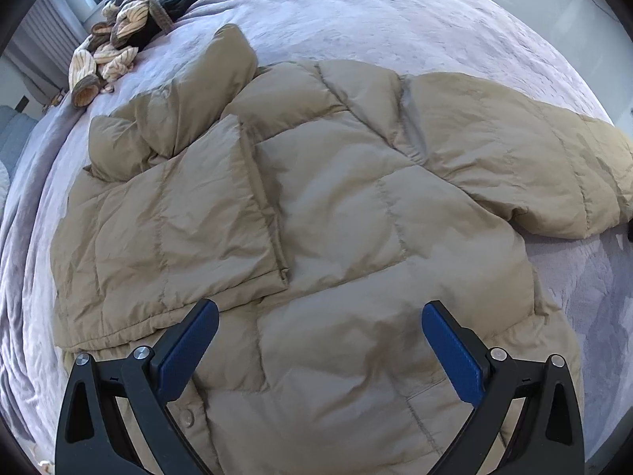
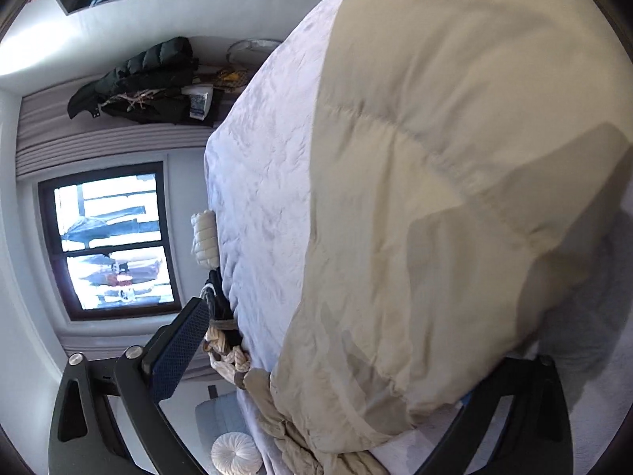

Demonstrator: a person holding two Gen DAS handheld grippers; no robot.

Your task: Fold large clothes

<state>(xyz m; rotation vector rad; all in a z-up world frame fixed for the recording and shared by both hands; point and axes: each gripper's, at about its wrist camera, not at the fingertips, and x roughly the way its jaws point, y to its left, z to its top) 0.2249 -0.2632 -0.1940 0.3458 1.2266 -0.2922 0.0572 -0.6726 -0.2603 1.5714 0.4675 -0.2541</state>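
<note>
Seen first from the left wrist camera, a tan puffer jacket [image 1: 316, 206] lies spread on a bed covered by a pale lilac blanket [image 1: 395, 12]. Its one front panel is folded over the body, the hem edge ending just ahead of the left gripper [image 1: 319, 318]. One sleeve [image 1: 534, 166] stretches out toward the right edge of the view, and the other sleeve [image 1: 178, 114] lies bent near the top left. The left gripper hangs above the lower part of the jacket with its blue-padded fingers [image 1: 190, 352] spread wide, nothing between them. Farther back on the blanket sits a heap of striped cream-and-brown clothes [image 1: 114, 47] beside some dark garments [image 1: 182, 0]. From the right wrist camera, tilted sideways, the jacket [image 2: 435, 198] fills most of the view, bulging close to the lens over the blanket [image 2: 269, 158]. The right gripper [image 2: 332, 360] shows one blue-padded finger [image 2: 180, 352] clear on the left, while the opposite finger is hidden under the jacket fabric; the fingers stand well apart, the fabric lying over the far one. Beyond the bed are a window [image 2: 114, 241] and dark coats [image 2: 142, 79] hanging by the wall.
</note>
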